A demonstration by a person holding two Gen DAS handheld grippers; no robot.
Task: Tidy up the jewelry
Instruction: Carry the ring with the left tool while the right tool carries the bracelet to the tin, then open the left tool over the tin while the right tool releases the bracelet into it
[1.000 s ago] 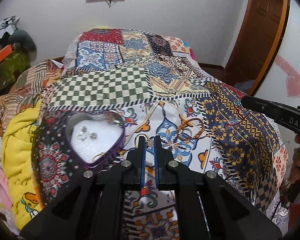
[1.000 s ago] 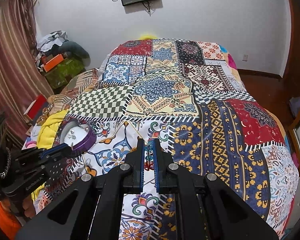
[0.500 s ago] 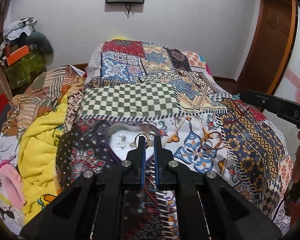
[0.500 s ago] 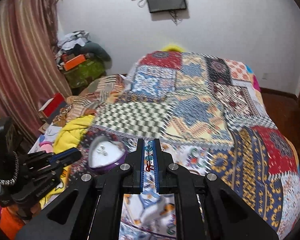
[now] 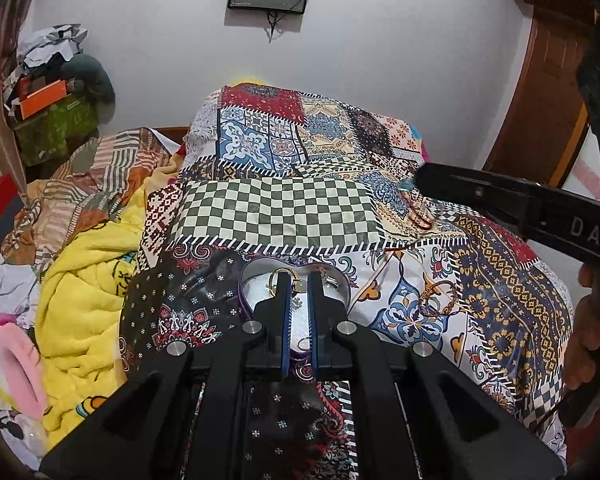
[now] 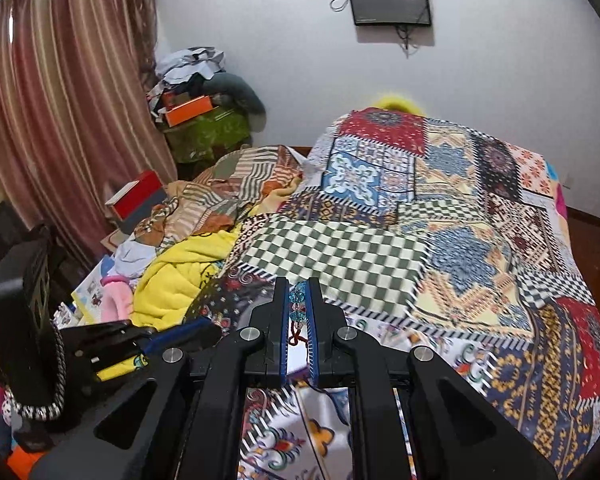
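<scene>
Jaws of the right gripper are clenched on a beaded bracelet: faceted teal and clear beads sit pinched between the blue pads, with a dark red cord dangling below them. Jaws of the left gripper are drawn nearly together over the jewelry box, with a small gold-coloured piece between their tips; whether they actually pinch it cannot be told.

Largest in view is the bed, covered by a smooth patchwork bedspread of printed squares: green-and-cream checks, blue medallions, red florals, navy with gold geometric bands. Beside it, at the left in the left wrist view, lies a rumpled, fluffy yellow blanket, and past that a striped cloth.

A heart-shaped jewelry box rests on the bedspread just under the left gripper. Its wall is glossy purple, its lining pale and soft-looking, and it holds a gold ring and some small silvery pieces, partly hidden by the fingers.

To the right of the box in the same view, a thin brown bangle lies flat on the blue-and-white patch. The right gripper's black arm reaches in above, its bracelet hanging as small coppery loops and teal beads.
</scene>
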